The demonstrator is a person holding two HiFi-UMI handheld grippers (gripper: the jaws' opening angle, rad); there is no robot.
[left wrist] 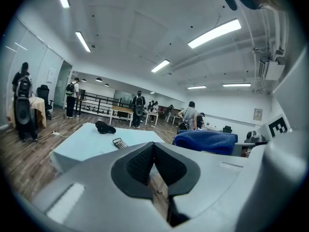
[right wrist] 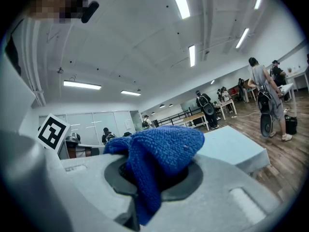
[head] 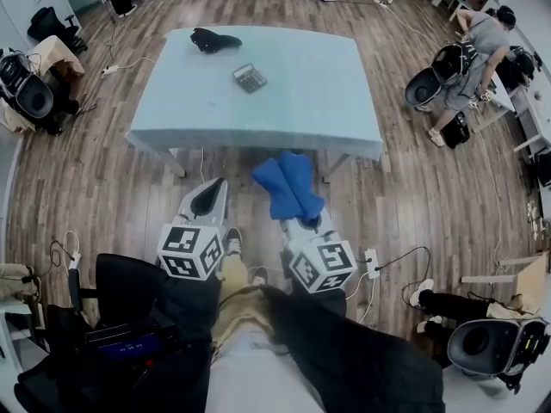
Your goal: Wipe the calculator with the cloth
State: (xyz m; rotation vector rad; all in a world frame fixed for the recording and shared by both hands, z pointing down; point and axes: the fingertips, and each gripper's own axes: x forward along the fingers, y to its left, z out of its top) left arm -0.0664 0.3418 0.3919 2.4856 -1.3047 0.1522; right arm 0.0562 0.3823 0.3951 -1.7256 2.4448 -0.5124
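A small dark calculator point(head: 250, 78) lies on the pale blue table point(head: 293, 101), well ahead of both grippers; the left gripper view also shows the calculator point(left wrist: 119, 143) far off. My right gripper point(head: 297, 216) is shut on a blue cloth point(head: 288, 185), which bulges out of its jaws point(right wrist: 164, 153). The same cloth point(left wrist: 206, 141) shows at the right of the left gripper view. My left gripper point(head: 207, 201) is shut with nothing in it, its black pads point(left wrist: 140, 163) pressed together. Both grippers are held low, in front of the table's near edge.
A black object point(head: 213, 39) lies at the table's far left. A person point(head: 473, 54) bends over at the right by chairs and bags. Cables and a power strip point(head: 372, 263) lie on the wooden floor. More people stand at desks beyond the table.
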